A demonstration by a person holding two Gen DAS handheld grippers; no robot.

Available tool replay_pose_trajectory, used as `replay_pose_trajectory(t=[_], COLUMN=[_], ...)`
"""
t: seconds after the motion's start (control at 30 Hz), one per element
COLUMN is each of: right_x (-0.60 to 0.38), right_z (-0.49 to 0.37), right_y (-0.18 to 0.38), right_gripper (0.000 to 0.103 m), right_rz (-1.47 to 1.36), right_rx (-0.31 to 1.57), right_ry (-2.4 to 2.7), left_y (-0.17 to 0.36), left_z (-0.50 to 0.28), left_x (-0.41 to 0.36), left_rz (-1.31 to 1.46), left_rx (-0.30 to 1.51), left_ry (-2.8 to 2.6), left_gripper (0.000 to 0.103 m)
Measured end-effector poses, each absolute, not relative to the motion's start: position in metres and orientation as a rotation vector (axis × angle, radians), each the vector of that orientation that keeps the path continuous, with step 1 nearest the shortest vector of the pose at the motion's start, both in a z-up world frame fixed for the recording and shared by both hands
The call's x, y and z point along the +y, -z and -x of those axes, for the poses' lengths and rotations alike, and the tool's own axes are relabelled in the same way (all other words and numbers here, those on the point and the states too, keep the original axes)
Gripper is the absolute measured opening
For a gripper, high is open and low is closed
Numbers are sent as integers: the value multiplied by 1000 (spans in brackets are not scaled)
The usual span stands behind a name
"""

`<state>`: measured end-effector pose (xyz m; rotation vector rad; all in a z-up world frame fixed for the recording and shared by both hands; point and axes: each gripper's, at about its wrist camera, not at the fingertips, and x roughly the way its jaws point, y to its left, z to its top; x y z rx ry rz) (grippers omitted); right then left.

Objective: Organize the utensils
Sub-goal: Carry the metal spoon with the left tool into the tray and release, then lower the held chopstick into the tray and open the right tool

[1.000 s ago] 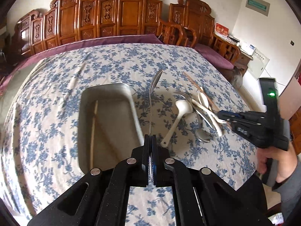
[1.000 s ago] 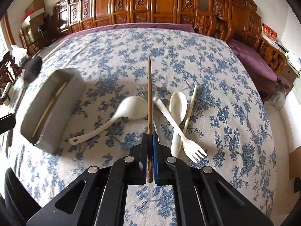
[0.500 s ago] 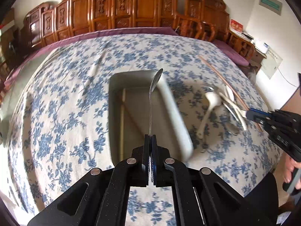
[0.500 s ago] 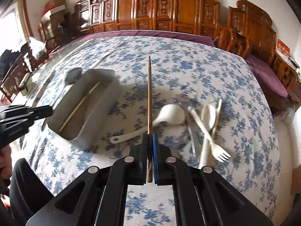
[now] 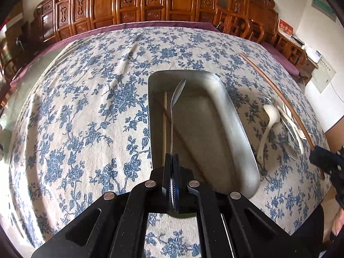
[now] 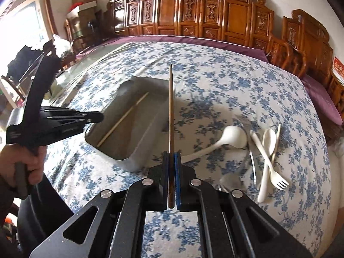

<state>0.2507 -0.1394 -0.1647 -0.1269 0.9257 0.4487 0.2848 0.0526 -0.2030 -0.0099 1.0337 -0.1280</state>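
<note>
The left tool (image 5: 172, 161) is squeezed tight on the thin handle of a metal spoon (image 5: 176, 105). The spoon sticks straight out in front of it, with its bowl end far from the tool. It hangs over the metal tray (image 5: 234, 116). One light wooden chopstick (image 5: 164, 120) lies inside the tray, along its left side.

The right tool (image 6: 171, 163) is squeezed tight on a dark brown chopstick (image 6: 170, 107). That chopstick points straight ahead and crosses in front of the tray's right wall. In the right view the left tool (image 6: 94, 117) shows too, held by a hand (image 6: 23, 163) at the left edge, with its tip just at the tray's (image 6: 137, 150) near corner.

The tray sits on a table (image 5: 81, 111) with a blue flower cloth. To the right of the tray, more things lie in a small pile on the cloth: a white ladle (image 6: 228, 139), a white spoon (image 6: 268, 150), a white fork (image 6: 273, 172) and a pale chopstick (image 6: 277, 137). The fork lies across the white spoon. Some shiny metal pieces lie there too, but they are too blurry to name.

Carved wooden chairs (image 6: 215, 17) stand behind the table.
</note>
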Motion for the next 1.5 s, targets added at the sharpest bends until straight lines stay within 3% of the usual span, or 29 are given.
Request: replay_pose_trajectory(t=[0.87, 1.23, 1.37, 1.5], right_x=[-126, -111, -99, -87], right_z=[-254, -259, -266, -277], right_y=[175, 179, 185, 192], right_gripper=[6, 6, 6, 6], right_rz=[86, 56, 25, -20], right_rx=[944, 957, 980, 1015], right_ry=[-502, -526, -541, -547], left_y=[228, 207, 195, 186], left_z=[-310, -298, -292, -287], left_x=[33, 44, 54, 64], left_rz=[-10, -15, -21, -32], left_rx=[1089, 1047, 1021, 1002], left_ry=[149, 151, 142, 129], left_gripper=[1, 3, 16, 17])
